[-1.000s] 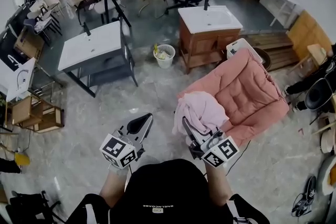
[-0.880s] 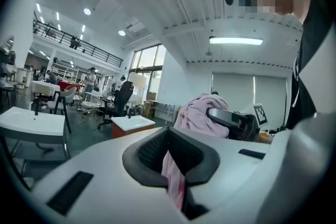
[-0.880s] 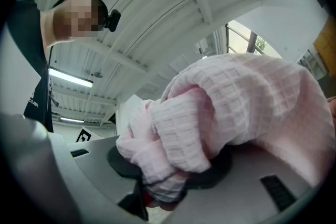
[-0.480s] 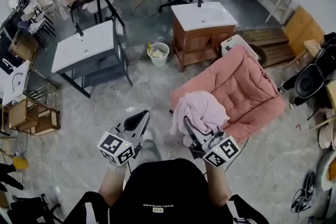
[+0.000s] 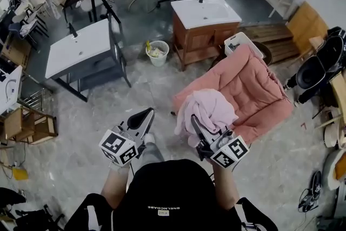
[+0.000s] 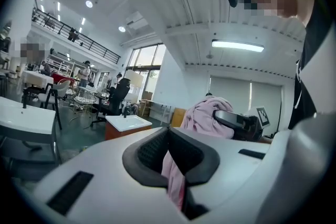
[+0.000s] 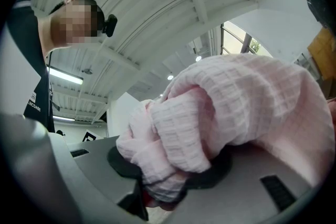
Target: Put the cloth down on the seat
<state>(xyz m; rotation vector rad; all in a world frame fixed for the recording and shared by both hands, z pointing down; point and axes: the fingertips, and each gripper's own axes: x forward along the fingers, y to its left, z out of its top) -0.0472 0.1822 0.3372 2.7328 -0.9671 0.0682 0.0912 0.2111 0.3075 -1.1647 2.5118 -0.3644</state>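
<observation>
1. Both grippers have edged forward with the person since the earlier frames, and the pink bundle now sits closer against the near-left corner of the seat.
2. Right gripper (image 5: 195, 126): its jaws are clamped on the cloth (image 5: 208, 108). A pink waffle-knit wad bulges over and round the pads in the right gripper view.
3. Left gripper (image 5: 145, 115): its jaws are pressed together. The head view shows nothing in them. A thin pink sliver shows in the slit in its own view; whether that is cloth or the seat beyond, I cannot tell.
4. Cloth: it is held up off the floor, crumpled into a ball with no clear long axis.
5. Seat (image 5: 254, 84): this wide pink quilted cushion lies ahead and to the right of the right gripper's fingertips, with its near-left corner just behind the bundle.
6. Judgement: the right hand is much the nearer. The coming move looks like a carry forward and rightward over the cushion's middle before letting go.
</observation>
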